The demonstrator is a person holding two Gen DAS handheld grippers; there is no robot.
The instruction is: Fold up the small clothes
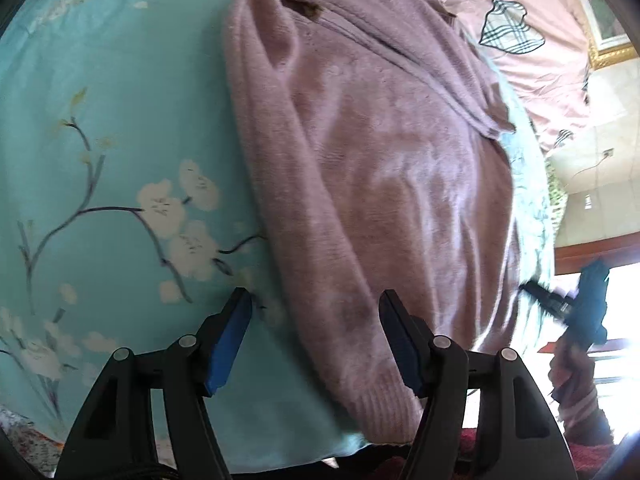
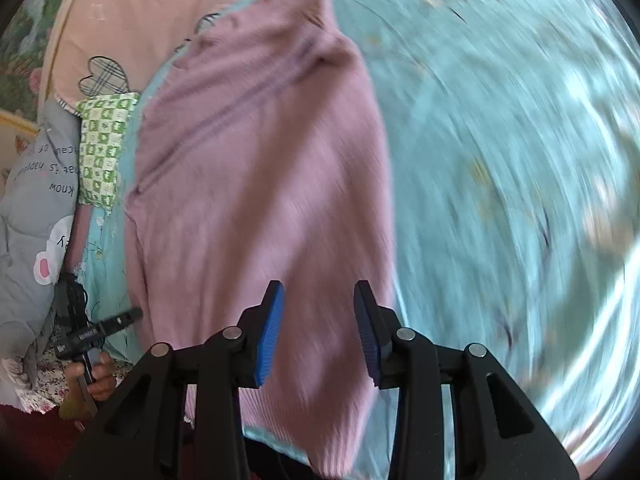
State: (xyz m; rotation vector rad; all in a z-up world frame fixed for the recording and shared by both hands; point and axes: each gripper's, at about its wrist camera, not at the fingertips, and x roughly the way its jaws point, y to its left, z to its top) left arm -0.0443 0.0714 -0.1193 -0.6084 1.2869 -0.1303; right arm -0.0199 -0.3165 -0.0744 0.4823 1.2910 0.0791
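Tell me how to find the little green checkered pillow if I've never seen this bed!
Start at the big turquoise flowered sheet with the pink sweater lying on it. Look just past the sweater's far side edge, below the pink pillow with the plaid heart. The small green checkered pillow is tucked there beside a grey quilt with writing; it is the only thing with green and white squares.

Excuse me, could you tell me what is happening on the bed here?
A person holds a gripper in each hand above a fuzzy mauve knit sweater lying on a turquoise floral bedsheet. The left gripper hangs open over the sweater's near edge by the ribbed hem. The right gripper hangs over the sweater too, its jaws opening. Neither pinches the fabric.
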